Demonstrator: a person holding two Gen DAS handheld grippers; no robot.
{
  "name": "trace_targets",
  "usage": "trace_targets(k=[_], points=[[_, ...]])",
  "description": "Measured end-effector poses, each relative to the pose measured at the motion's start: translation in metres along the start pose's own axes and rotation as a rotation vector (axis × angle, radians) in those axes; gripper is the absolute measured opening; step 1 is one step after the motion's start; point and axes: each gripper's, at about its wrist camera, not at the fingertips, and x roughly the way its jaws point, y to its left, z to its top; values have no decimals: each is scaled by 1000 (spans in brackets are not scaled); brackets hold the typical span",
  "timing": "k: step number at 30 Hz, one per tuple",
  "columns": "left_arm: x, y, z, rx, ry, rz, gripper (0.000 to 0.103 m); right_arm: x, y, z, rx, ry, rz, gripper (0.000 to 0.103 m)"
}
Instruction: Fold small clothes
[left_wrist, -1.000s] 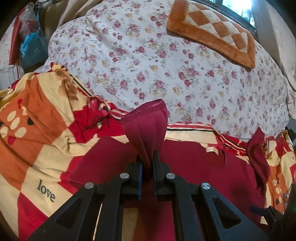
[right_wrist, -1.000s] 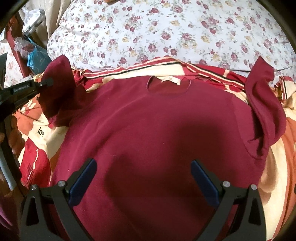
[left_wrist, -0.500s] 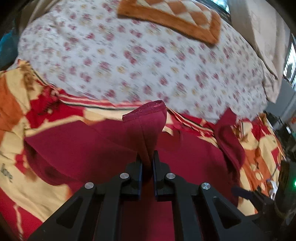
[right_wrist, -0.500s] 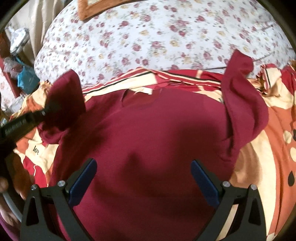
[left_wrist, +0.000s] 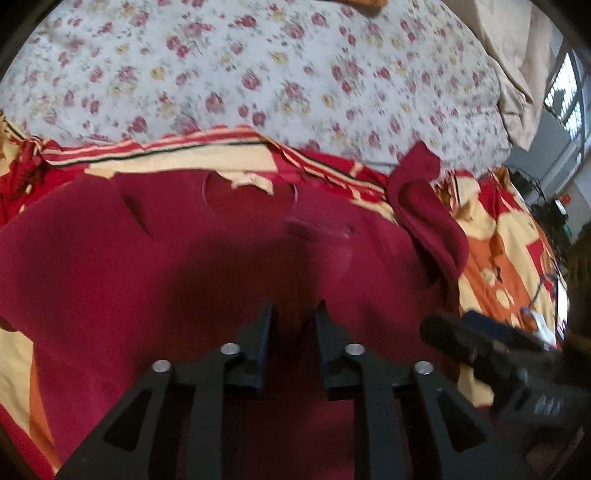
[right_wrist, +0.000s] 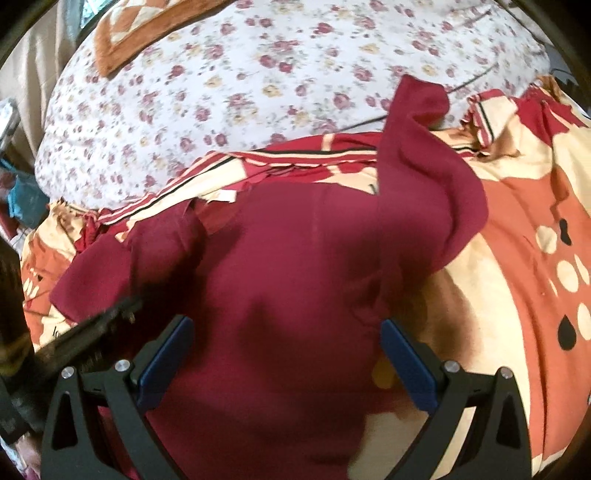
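A dark red shirt (left_wrist: 184, 277) lies flat, neck opening (left_wrist: 251, 199) away from me. My left gripper (left_wrist: 293, 310) hangs low over its chest. Its jaws are opening, with shadowed red cloth in the gap and no pad pressing on it. The shirt's left sleeve (right_wrist: 155, 251) now lies folded inward on the body, by the left gripper (right_wrist: 122, 310). The other sleeve (right_wrist: 424, 147) stands crumpled at the shirt's right edge. My right gripper (right_wrist: 288, 332) is wide open above the lower body of the shirt (right_wrist: 295, 258), with nothing held.
The shirt rests on a red, orange and cream blanket (right_wrist: 535, 221). Behind it lies a white floral bedsheet (left_wrist: 295, 74) with an orange checked mat (right_wrist: 140, 29) on top. My right gripper (left_wrist: 454, 323) shows at the right of the left wrist view.
My left gripper carried the raised sleeve across to the right and down onto the shirt body, then its jaws parted. The right gripper drifted right and stayed open.
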Motion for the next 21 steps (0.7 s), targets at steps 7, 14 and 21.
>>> trace_targets(k=[7, 14, 21], points=[[-64, 31, -14, 32, -79, 58, 13, 2, 2, 6, 9, 4, 27, 103], [-92, 97, -29, 13, -163, 429, 13, 26, 25, 10, -36, 61, 70, 100], [-73, 154, -40, -134, -105, 514, 13, 59, 67, -5, -339, 88, -65, 19]])
